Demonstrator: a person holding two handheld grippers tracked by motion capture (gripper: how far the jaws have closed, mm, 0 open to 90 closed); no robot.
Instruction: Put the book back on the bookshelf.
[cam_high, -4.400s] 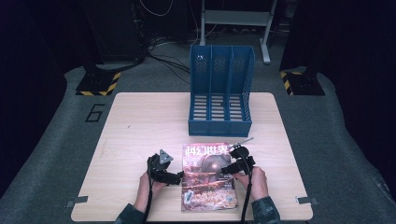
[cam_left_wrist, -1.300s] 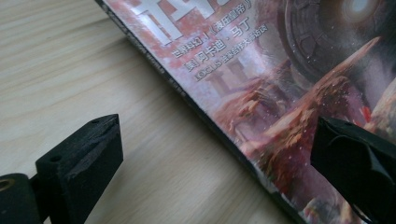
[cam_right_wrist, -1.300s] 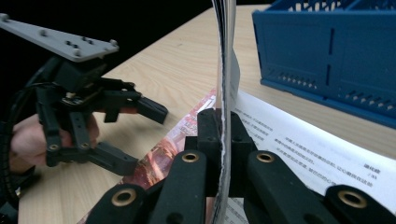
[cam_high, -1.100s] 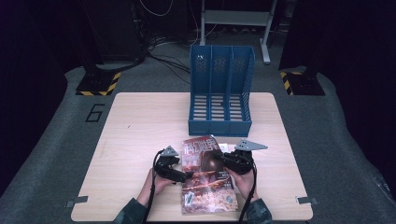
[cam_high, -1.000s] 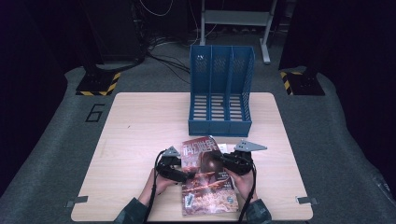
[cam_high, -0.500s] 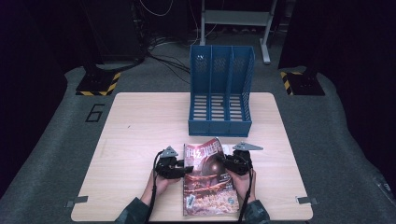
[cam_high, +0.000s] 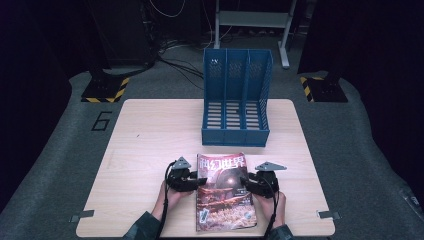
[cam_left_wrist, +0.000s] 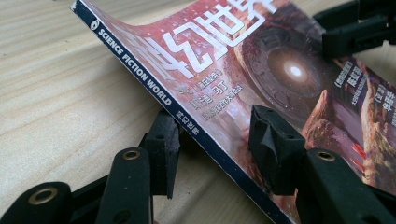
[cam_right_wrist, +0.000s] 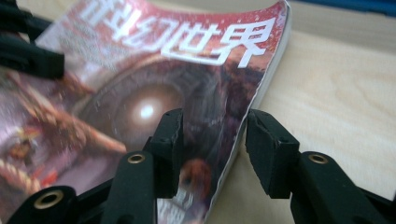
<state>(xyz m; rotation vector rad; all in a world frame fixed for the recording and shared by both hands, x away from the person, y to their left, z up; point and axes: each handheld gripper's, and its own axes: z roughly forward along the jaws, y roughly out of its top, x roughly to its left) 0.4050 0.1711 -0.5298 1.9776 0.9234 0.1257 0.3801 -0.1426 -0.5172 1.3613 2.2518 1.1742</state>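
Spreading widest is the wooden table (cam_high: 150, 135), a blue file rack (cam_high: 235, 100) standing at its far middle. Just before the rack lies the magazine (cam_high: 222, 192). Left gripper (cam_high: 196, 181) straddles its spine edge half-open, jaws just closing; right gripper (cam_high: 245, 184) straddles the opposite edge, jaws just opening.

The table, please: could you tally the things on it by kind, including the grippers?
Magazine: 1
Blue file rack: 1
Grippers: 2, left gripper and right gripper
Total: 4
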